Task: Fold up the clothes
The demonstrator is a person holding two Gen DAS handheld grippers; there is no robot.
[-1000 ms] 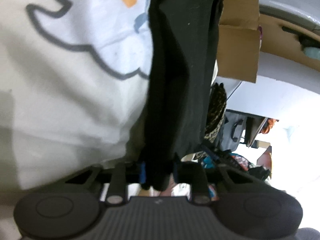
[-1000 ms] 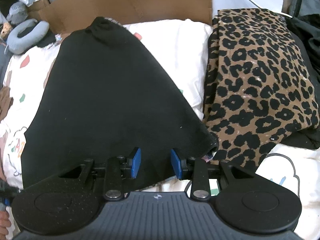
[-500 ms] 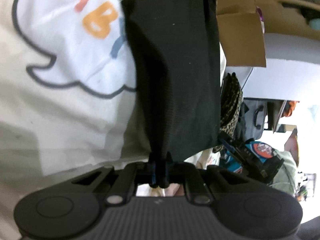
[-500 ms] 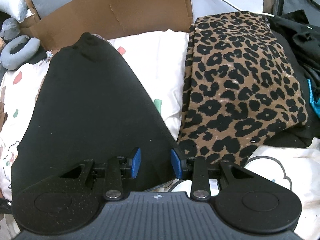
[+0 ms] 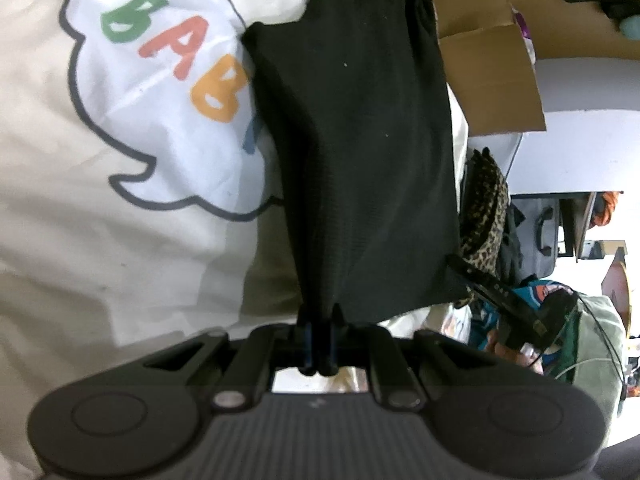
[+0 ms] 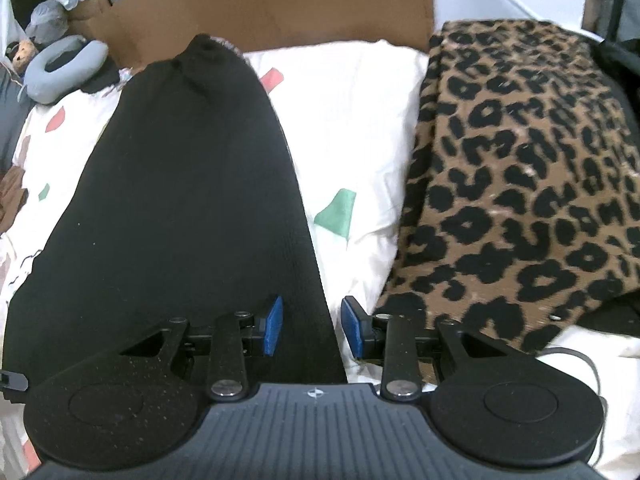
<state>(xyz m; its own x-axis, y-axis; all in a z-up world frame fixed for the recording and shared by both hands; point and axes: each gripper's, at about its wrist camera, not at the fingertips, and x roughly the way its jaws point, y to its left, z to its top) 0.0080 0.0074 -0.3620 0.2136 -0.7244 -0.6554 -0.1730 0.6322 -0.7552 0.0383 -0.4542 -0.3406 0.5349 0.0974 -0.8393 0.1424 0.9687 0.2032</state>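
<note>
Cardboard (image 6: 272, 4) behind black garment (image 6: 180, 200); left jaws clamped on it, right jaws agape, empty.

surface: bed sheet (image 6: 360, 128), cream with coloured patches, lying spread ahead of the right gripper (image 6: 312, 330) | on it: black garment (image 6: 180, 208) lying ahead-left, its edge running between the parted jaws | leopard-print garment (image 6: 520, 184) lying folded ahead-right, apart from the black one | far edge: cardboard (image 6: 272, 4) standing

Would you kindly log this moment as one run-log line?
left hand-held gripper: just closed, shut on black garment | right hand-held gripper: open over garment edge | leopard garment: lies beside
</note>
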